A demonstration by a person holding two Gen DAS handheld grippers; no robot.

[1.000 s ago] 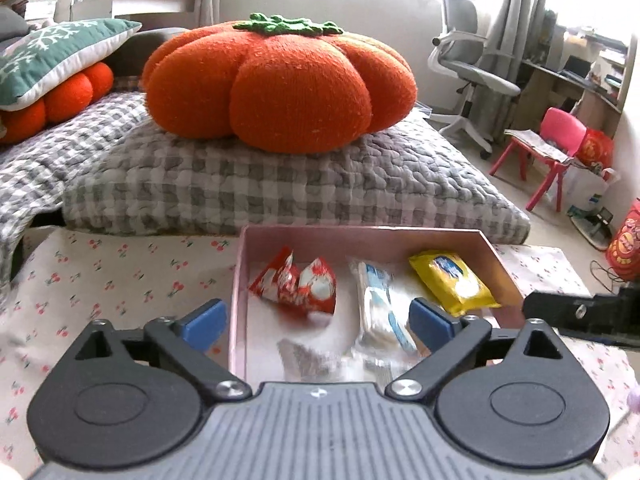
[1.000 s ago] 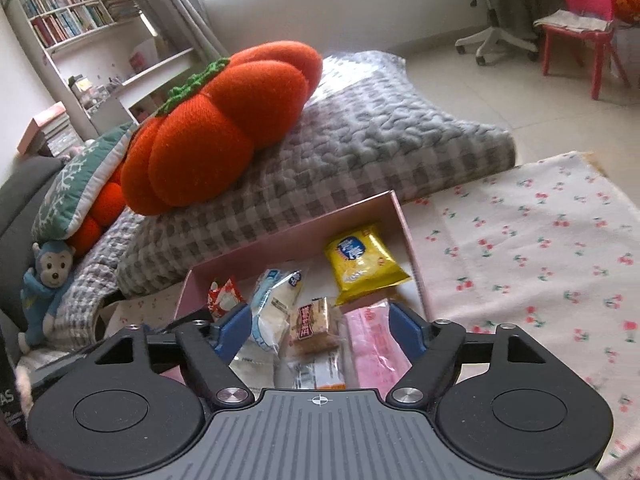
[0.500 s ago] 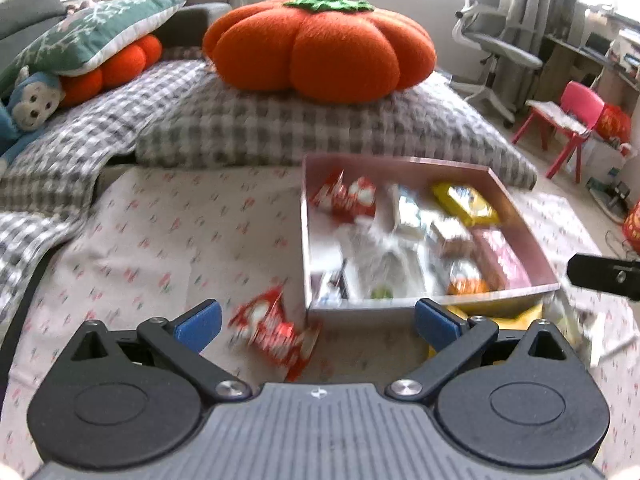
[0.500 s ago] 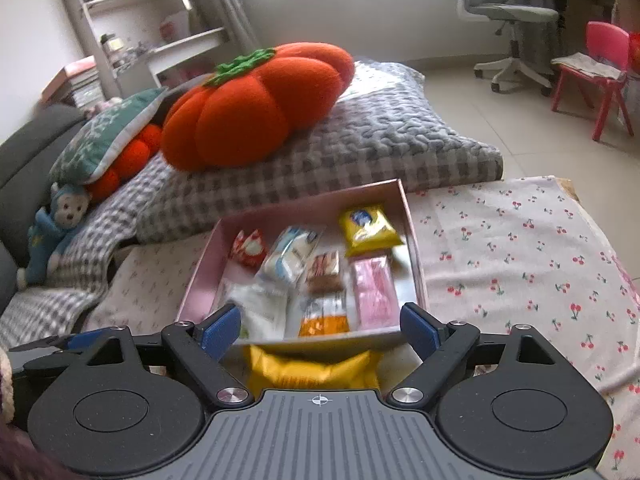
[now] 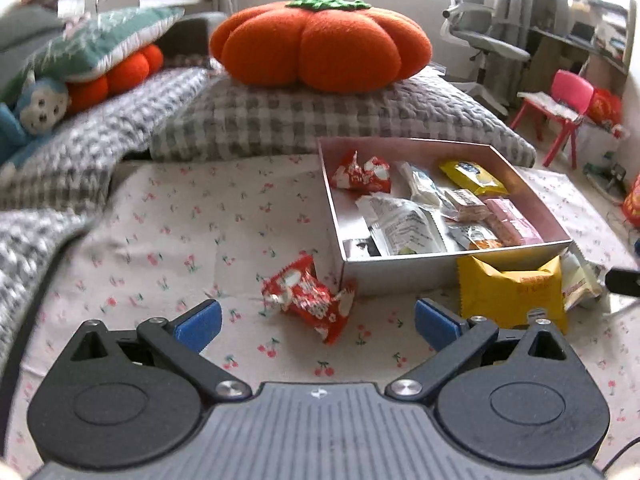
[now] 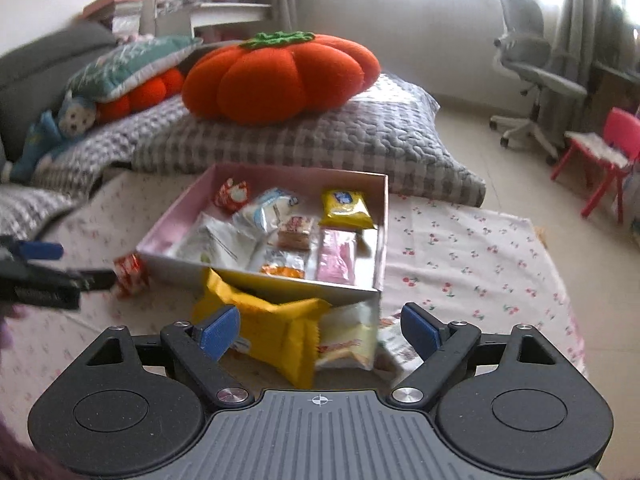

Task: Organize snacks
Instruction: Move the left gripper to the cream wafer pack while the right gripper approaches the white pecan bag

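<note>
both grippers hang above the cherry-print cloth (image 5: pixel 168 248) with nothing in them. left gripper (image 5: pixel 316 320), at the bottom centre of its own view, has its blue pads spread wide, and the red candy packet (image 5: pixel 308 300) lies on the cloth just ahead of the gap, untouched. right gripper (image 6: pixel 318 330) has just been opening its jaws; they stand wide, and the yellow snack bag (image 6: pixel 272 328) shows between the pads in the lower middle of that view, not pinched.

the pink box (image 5: pixel 400 276) sits in the right half of the left view, against the grey checked quilt (image 5: pixel 320 116). inside it, already sorted, lie a red candy packet (image 5: pixel 360 170) in the far left corner, a yellow packet (image 5: pixel 472 178) at the far right, a pink wafer pack (image 5: pixel 512 224), white wrappers and a small orange-labelled one (image 5: pixel 480 242).

by my reading, the job is well over halfway. left outside, all touching or just beside the box's near wall: the red candy packet at lower centre, the yellow snack bag at lower right, and a pale wrapped bar (image 6: pixel 348 340) with another wrapper beside it. each gripper seems lined up on its own stray.
</note>
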